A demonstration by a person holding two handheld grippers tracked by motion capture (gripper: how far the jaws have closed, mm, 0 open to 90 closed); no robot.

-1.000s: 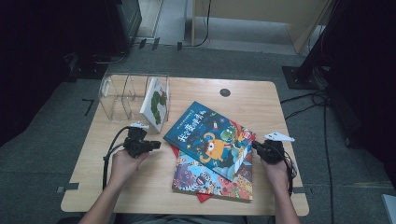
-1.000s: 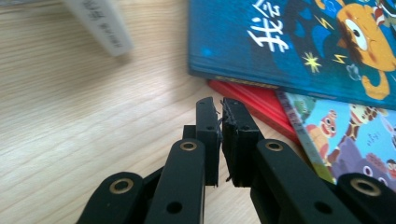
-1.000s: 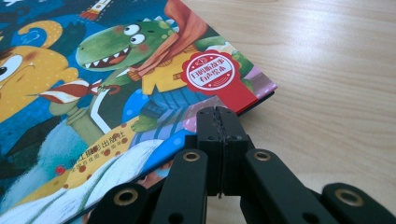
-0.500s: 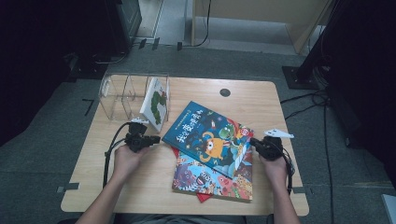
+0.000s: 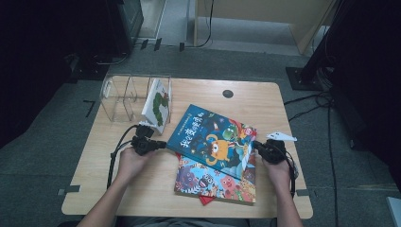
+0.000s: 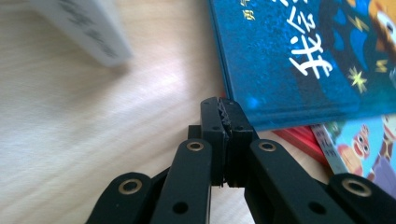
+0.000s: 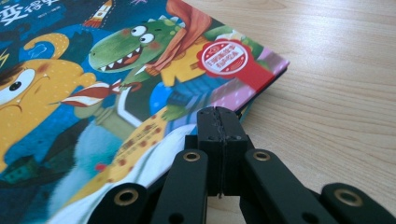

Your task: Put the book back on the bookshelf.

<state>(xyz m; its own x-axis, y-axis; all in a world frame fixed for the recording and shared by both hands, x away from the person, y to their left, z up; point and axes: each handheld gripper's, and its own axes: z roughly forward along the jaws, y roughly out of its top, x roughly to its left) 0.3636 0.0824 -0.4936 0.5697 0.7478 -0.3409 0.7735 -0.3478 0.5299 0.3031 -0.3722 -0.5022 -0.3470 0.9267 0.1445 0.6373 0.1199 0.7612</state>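
While both tools sit with jaws pressed fully together and nothing between them, the blue book (image 5: 212, 141) lies at the centre of the frame in the high view, on top of a second picture book (image 5: 215, 177) on the desk (image 5: 283, 198). At left of centre, the left tool (image 5: 160, 144) has its tip at the blue book's left corner. At right of centre, the right tool (image 5: 257, 147) meets its right edge. A clear rack (image 5: 124, 97) at upper left holds a white book (image 5: 158, 104).
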